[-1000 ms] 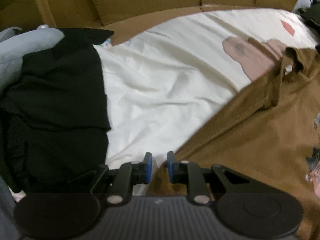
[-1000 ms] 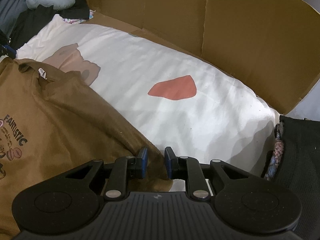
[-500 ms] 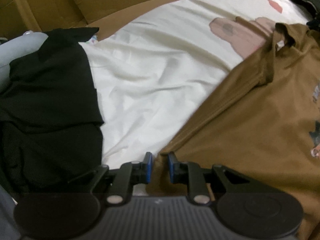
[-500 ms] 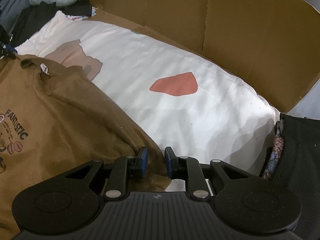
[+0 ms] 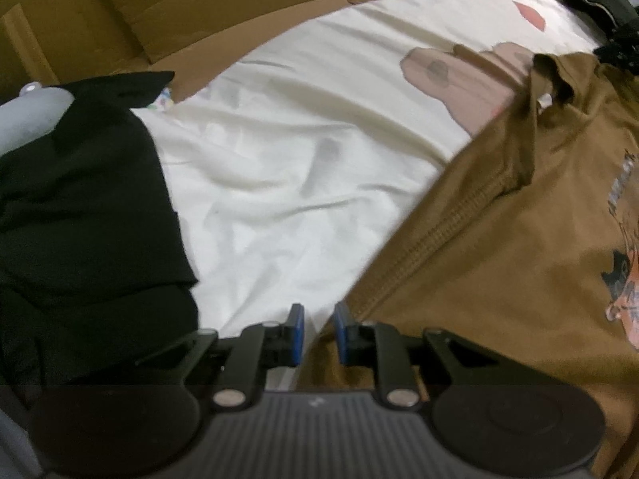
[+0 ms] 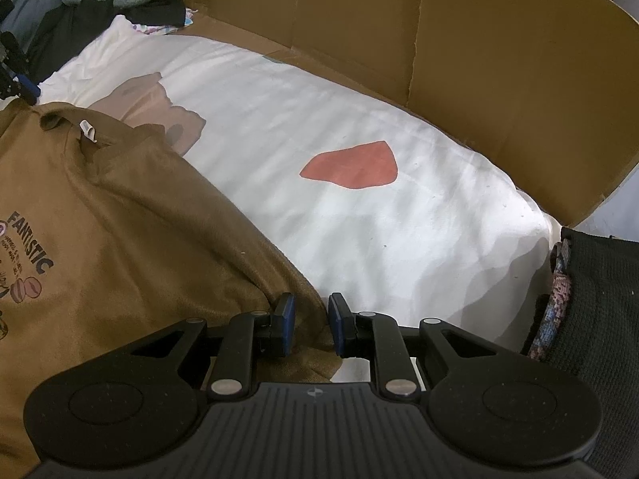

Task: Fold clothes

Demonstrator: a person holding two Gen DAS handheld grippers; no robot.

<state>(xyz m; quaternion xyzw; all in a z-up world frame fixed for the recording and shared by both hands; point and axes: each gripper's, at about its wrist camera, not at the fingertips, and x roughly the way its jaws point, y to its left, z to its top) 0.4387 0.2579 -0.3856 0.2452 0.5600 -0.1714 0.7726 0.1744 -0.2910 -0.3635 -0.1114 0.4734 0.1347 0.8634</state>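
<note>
Tongs on both sides grip one brown T-shirt [image 6: 120, 239] by its edges. Left tongs [image 5: 318, 333] pinch the shirt's hem edge at 6 o'clock in the left wrist view, fabric running between the blue pads [image 5: 296, 333], jaws narrowly parted around it. Right tongs [image 6: 309, 327] likewise clamp a fold of the same brown cloth at 6 o'clock in the right wrist view. The shirt lies spread on a white sheet [image 6: 359, 99] with its collar [image 6: 60, 119] toward 10 o'clock there, a print reading "FANTASTIC" [image 6: 30, 245] at 9 o'clock. A red patch [image 6: 351, 167] marks the sheet near centre. Cardboard walls [image 6: 479, 40] stand from 12 to 2 o'clock. A black garment [image 5: 80, 219] lies at 9 o'clock in the left view, on the sheet, apart from the shirt.
</note>
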